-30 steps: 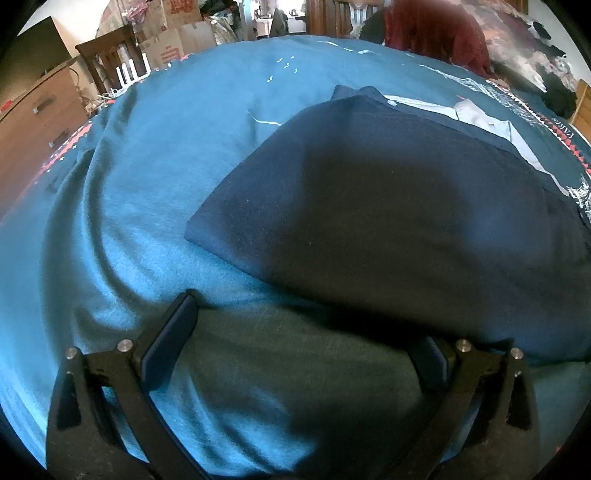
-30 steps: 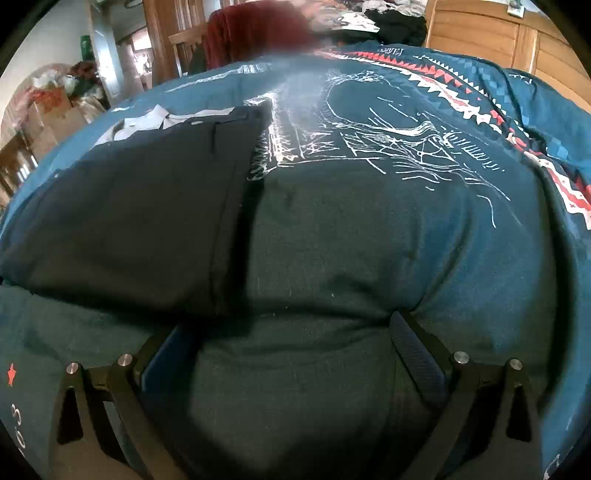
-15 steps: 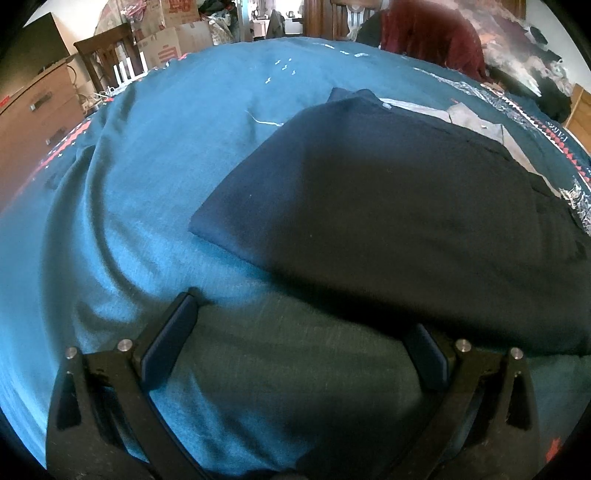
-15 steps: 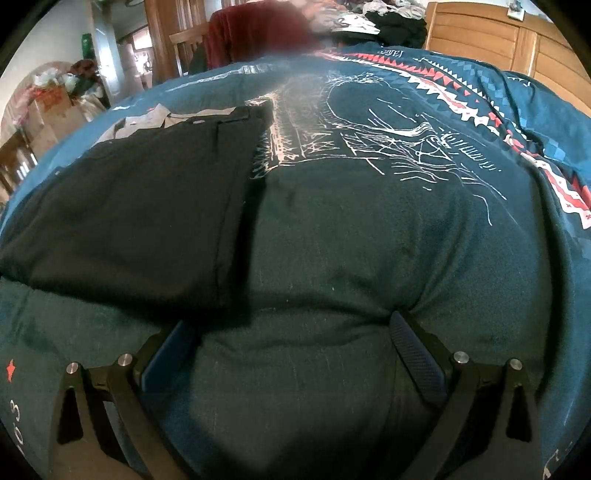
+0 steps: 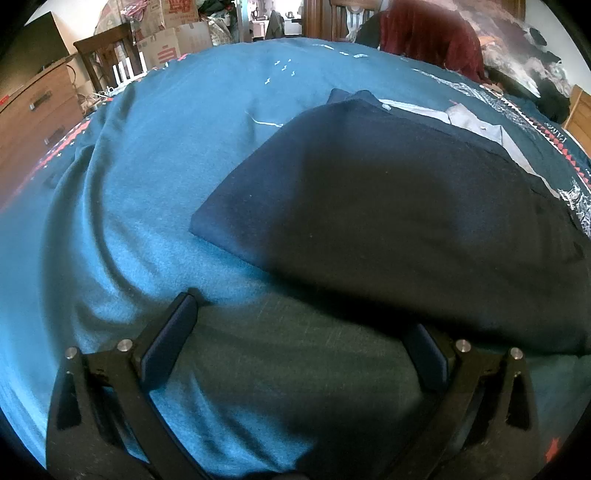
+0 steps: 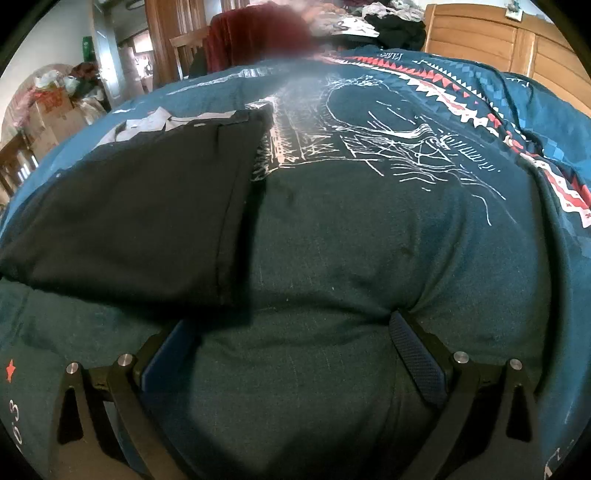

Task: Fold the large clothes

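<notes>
A dark navy garment (image 5: pixel 388 206) lies folded flat on the teal bedspread (image 5: pixel 147 184), with a pale grey lining (image 5: pixel 476 123) showing at its far edge. My left gripper (image 5: pixel 303 332) stands open just in front of the garment's near edge, its fingers pressing into the bedspread with only that cloth between them. In the right wrist view the same garment (image 6: pixel 140 206) lies at the left. My right gripper (image 6: pixel 291 343) is open too, its left finger tucked under the garment's near right corner, its right finger (image 6: pixel 417 354) on the printed bedspread (image 6: pixel 369 221).
A wooden dresser (image 5: pixel 33 122), a chair (image 5: pixel 107 55) and cardboard boxes (image 5: pixel 173 40) stand beyond the bed's far left. A dark red cloth (image 5: pixel 428 33) and a clothes heap (image 6: pixel 391 22) lie at the far end. A wooden headboard (image 6: pixel 517 48) rises at the right.
Both grippers have stayed open and almost still. The left wrist view has shifted slightly, and the garment's near edge sits a little closer to the left gripper's fingers.
</notes>
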